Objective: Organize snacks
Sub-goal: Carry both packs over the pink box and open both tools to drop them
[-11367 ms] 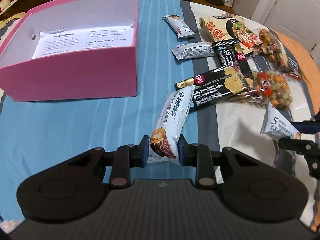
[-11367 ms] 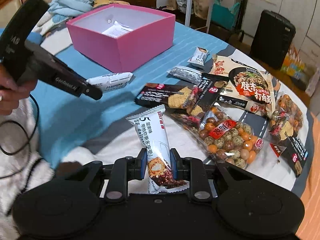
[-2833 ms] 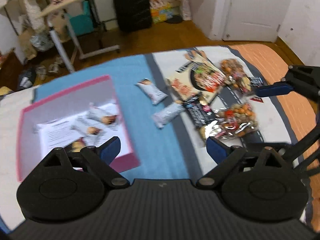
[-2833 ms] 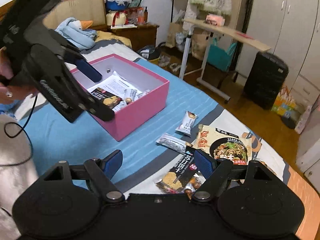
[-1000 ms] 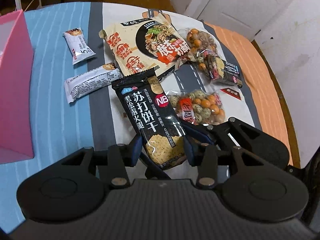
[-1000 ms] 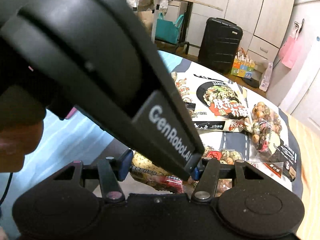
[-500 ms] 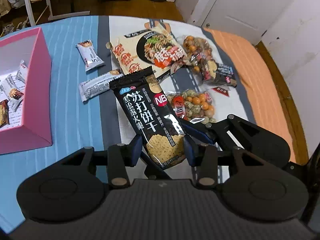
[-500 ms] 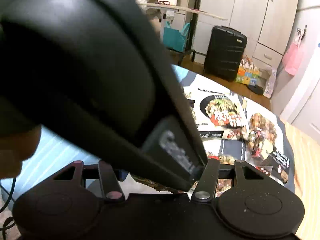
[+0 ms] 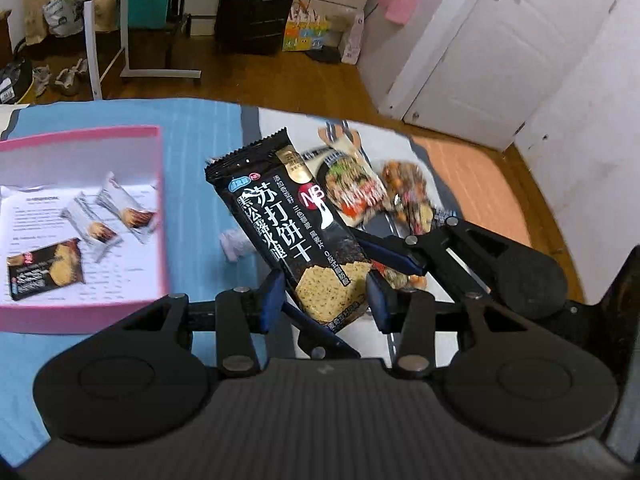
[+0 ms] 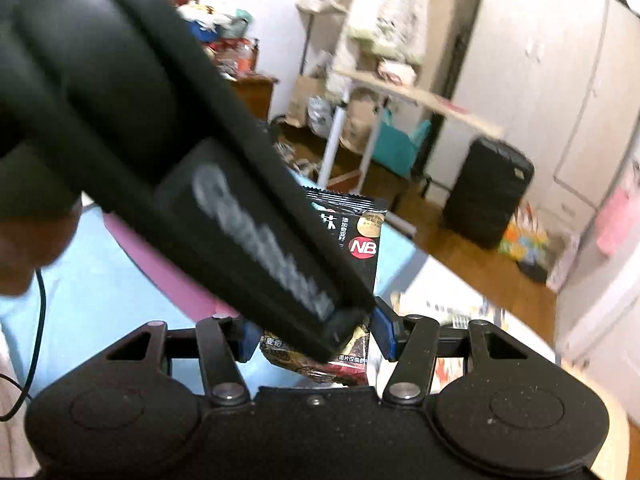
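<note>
1. This is a home bedroom, lived in and cluttered.
2. A bed (image 9: 200, 132) with a blue, grey, white and orange striped sheet carries the things.
3. White wardrobe doors (image 10: 560, 80) line one wall; a white door (image 9: 472, 52) with a lever handle stands in another.
4. The floor (image 9: 280, 84) is wood.
5. A black suitcase (image 9: 256, 4) stands by the wall, with a teal bag (image 9: 148, 4) and paper bags near it.
6. A wheeled overbed table (image 10: 420, 100) and a wooden nightstand (image 10: 256, 92) piled with odds and ends stand close to the bed.
7. Clothes (image 10: 384, 20) hang on a rack.
</note>
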The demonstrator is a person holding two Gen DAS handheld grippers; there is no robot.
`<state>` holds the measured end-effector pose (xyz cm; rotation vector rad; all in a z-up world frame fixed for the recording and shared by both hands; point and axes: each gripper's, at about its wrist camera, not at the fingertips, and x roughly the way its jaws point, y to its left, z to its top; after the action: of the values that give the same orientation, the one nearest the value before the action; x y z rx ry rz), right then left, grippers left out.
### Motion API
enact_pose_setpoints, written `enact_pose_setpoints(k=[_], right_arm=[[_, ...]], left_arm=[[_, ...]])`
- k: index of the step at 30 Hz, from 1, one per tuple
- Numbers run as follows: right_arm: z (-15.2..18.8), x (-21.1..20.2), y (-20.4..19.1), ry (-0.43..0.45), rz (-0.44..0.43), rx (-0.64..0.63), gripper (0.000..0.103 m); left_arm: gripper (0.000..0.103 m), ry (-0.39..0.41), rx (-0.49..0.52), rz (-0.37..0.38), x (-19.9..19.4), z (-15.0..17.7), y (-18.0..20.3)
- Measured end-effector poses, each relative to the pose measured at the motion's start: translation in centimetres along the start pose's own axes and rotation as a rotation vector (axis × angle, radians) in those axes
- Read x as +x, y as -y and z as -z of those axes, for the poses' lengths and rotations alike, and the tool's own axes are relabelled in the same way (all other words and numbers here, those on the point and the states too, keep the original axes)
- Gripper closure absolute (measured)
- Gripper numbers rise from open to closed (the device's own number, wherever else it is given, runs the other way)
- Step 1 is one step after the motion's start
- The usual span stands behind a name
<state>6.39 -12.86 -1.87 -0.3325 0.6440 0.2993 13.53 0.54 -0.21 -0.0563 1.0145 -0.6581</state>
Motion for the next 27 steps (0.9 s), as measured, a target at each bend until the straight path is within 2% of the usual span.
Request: enact_pose_setpoints(k=[6,9,10,13,14,18,21,24,27], right_arm=[[-4.6,2.4,-1.9,0.1,-0.094,-0.047,0.042],[-7.3,5.1,-2.9,0.115,-0.167,-0.1,0.042],[-8.1,6.3,-3.5,0.109,-0.186,-0.157,0.043],[-9.1,9.7,-4.7,0.103,-0.197,-0.321,0.044],[-9.5,11.1,-5.0,0.086,-0.226,-0.348,0.044],[-10.4,16.8,-5.2,0.024,-0.355,-0.357,0.044],[-10.2,19.6,-6.0,0.045,-0.393,-0.407,0.044],[-9.8,21.7,-6.3,-0.009,-0.442,-0.414,0.045],[-9.9,22.7,-7.2,-0.006,-0.465,-0.42,0.045]], left_arm=[[0.061,0.057,-0.031,-0.104,-4.0,-2.3,-4.6],[0.061,0.094,-0.113,-0.159,-4.9,-3.2,-7.9],[0.061,0.092,-0.151,-0.173,-4.8,-3.6,-9.2],[0.061,0.076,-0.238,-0.185,-3.2,-4.8,-13.5],[0.061,0.063,-0.295,-0.18,-2.6,-5.1,-15.4],[0.061,0.023,-0.438,-0.205,-0.2,-5.7,-21.0],[0.061,-0.003,-0.491,-0.245,1.4,-5.9,-23.4],[0.061,-0.044,-0.548,-0.238,3.1,-5.7,-25.7],[0.061,-0.062,-0.549,-0.234,4.2,-5.0,-26.7]])
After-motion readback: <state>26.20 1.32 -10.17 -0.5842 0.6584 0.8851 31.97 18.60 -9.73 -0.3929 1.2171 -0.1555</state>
